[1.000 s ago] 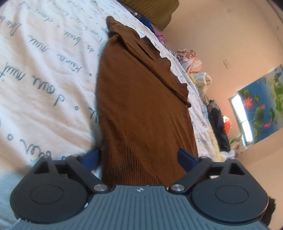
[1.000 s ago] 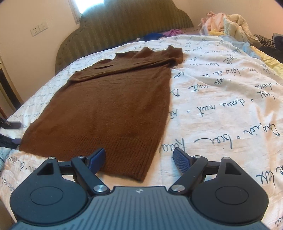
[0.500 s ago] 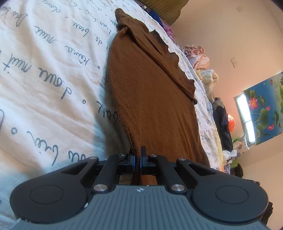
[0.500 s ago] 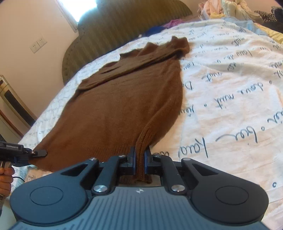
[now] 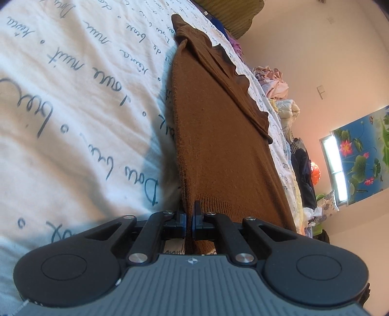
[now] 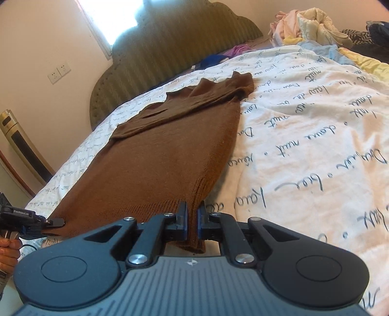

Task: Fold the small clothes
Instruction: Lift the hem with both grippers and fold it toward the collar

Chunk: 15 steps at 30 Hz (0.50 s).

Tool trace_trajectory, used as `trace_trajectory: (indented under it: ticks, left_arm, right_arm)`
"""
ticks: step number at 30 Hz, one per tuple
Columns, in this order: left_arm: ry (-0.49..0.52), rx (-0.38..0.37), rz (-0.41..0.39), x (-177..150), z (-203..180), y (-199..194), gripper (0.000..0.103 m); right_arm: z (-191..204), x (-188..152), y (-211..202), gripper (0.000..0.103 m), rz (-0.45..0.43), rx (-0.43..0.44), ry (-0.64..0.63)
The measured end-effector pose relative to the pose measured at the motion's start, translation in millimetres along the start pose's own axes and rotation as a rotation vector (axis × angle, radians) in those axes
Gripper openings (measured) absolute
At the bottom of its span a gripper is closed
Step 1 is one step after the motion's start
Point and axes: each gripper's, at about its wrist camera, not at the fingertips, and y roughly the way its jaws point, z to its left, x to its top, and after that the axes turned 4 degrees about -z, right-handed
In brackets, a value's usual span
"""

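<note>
A brown knitted sweater (image 6: 170, 150) lies stretched out on a white bed cover (image 6: 316, 145) printed with dark script; its sleeves are folded across the chest near the headboard. My right gripper (image 6: 192, 214) is shut on the hem's right corner, lifted a little off the bed. My left gripper (image 5: 189, 214) is shut on the hem's other corner; it also shows at the left edge of the right wrist view (image 6: 52, 221), held by a hand. In the left wrist view the sweater (image 5: 218, 136) runs away from the jaws, hem raised.
A green padded headboard (image 6: 170, 48) stands at the far end of the bed. A pile of loose clothes (image 6: 306, 21) lies at the far right of the bed. A tall appliance (image 6: 22, 143) stands by the left wall. A flower picture (image 5: 364, 155) hangs on the wall.
Both grippers went from open at the hem to shut on its two corners. The hem has since risen off the bed and the sweater is pulled taut.
</note>
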Motion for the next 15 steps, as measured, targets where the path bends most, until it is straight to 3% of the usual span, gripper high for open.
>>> trace_trajectory:
  ticks: [9, 12, 15]
  left_arm:
    - [-0.012, 0.014, 0.005, -17.5, 8.9, -14.6, 0.004]
    - [-0.032, 0.010, -0.001, -6.2, 9.8, -11.8, 0.004]
    - [-0.033, 0.000, -0.017, 15.3, 1.9, -10.1, 0.004]
  right_arm:
    - [5.4, -10.4, -26.3, 0.006, 0.009, 0.019, -0.001]
    - [-1.3, -7.9, -15.0, 0.006, 0.033, 0.016, 0.019]
    - [-4.7, 15.8, -6.7, 0.006, 0.013, 0.048, 0.054]
